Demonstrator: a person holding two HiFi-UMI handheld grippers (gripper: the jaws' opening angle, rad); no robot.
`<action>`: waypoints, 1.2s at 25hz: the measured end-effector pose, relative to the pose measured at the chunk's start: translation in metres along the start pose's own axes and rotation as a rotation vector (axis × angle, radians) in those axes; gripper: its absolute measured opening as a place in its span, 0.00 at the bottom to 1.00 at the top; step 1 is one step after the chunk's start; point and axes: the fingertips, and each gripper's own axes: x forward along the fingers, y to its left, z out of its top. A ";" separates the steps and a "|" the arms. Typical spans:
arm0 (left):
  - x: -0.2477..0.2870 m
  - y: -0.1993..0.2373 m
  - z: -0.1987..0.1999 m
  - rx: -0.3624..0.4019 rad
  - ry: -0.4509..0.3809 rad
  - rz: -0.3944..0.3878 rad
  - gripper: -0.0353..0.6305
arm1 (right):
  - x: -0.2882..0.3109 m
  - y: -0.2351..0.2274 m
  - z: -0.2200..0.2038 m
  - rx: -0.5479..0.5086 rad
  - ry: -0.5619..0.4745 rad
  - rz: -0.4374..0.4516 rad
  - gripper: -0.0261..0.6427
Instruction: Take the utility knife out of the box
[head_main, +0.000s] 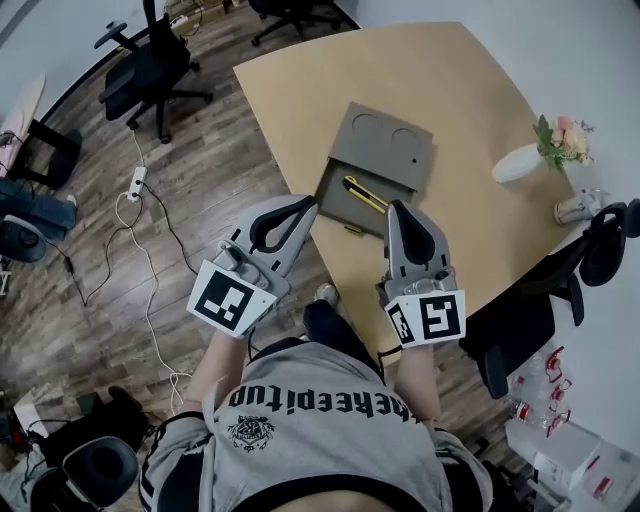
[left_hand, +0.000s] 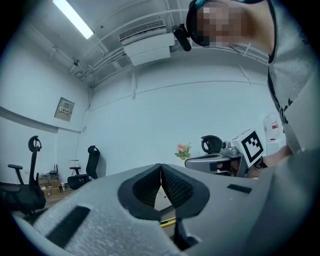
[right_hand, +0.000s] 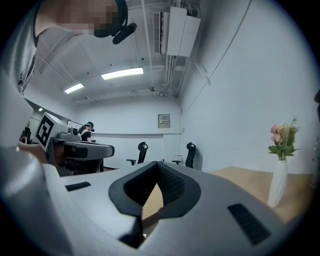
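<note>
On the far left, a black chair (head_main: 150, 70) is standing on the wood floor. Next, the left gripper (head_main: 305, 208) is pointing at the near edge of the tan table (head_main: 470, 90) — its jaws are pressing shut with nothing between them. The grey box (head_main: 335, 200) is lying open, and the yellow utility knife (head_main: 365, 194) is resting inside it. The right gripper (head_main: 397, 208) is hanging just beside the grey box, its jaws squeezing shut and empty too. Far right, a white vase (head_main: 518, 164) of flowers is standing on the table.
</note>
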 end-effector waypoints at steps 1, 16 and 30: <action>0.005 -0.001 0.000 0.001 0.005 -0.006 0.08 | 0.001 -0.004 -0.001 0.002 0.002 -0.001 0.05; 0.052 -0.003 -0.003 0.018 0.026 -0.103 0.08 | 0.005 -0.037 -0.014 0.043 0.015 -0.068 0.05; 0.106 0.024 0.002 0.020 0.002 -0.329 0.08 | 0.032 -0.061 -0.011 0.049 0.029 -0.277 0.05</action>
